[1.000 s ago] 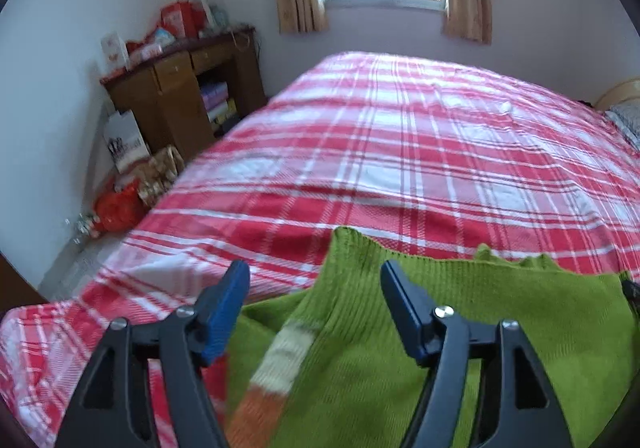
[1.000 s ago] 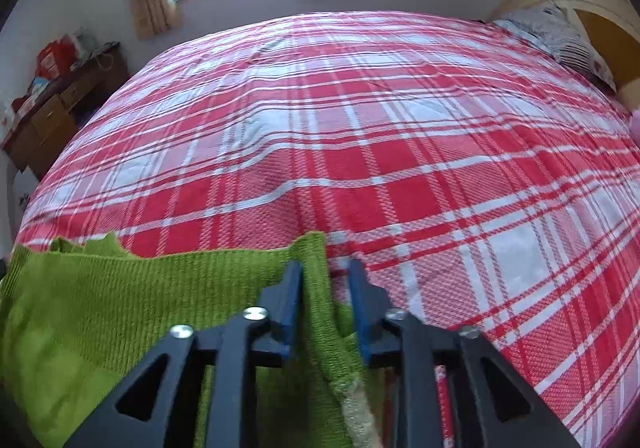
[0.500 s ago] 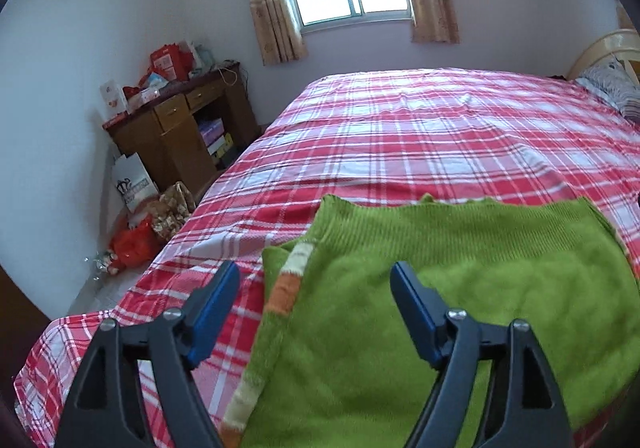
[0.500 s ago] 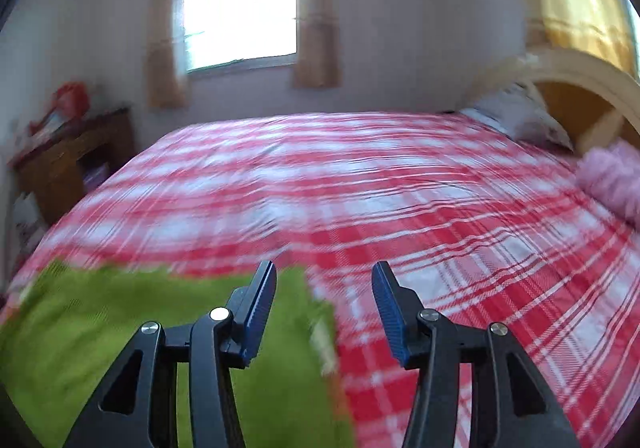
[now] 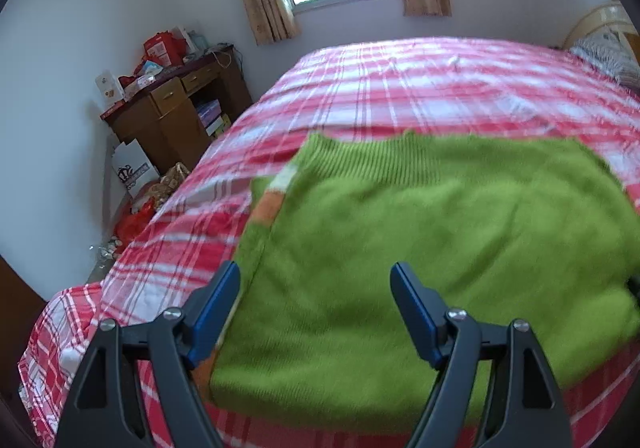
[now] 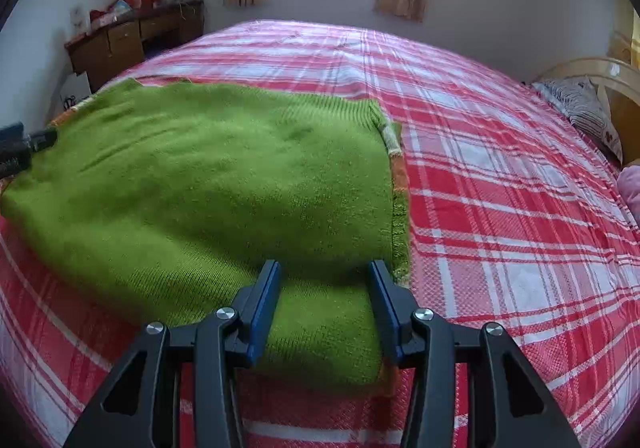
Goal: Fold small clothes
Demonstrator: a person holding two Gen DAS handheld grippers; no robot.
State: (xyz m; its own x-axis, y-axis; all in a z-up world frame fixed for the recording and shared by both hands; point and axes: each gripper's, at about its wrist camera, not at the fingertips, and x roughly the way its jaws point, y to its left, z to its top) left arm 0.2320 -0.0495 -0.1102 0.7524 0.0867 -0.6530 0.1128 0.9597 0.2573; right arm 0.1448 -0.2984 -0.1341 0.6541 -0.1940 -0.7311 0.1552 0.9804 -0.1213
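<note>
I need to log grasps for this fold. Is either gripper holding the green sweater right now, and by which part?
Nothing is held: the left gripper and right gripper are open above the green sweater.

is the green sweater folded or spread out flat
Folded. The green sweater lies doubled on the bed, with a striped sleeve tucked under its right edge.

Fuzzy knit sweater, woven bedspread
</note>
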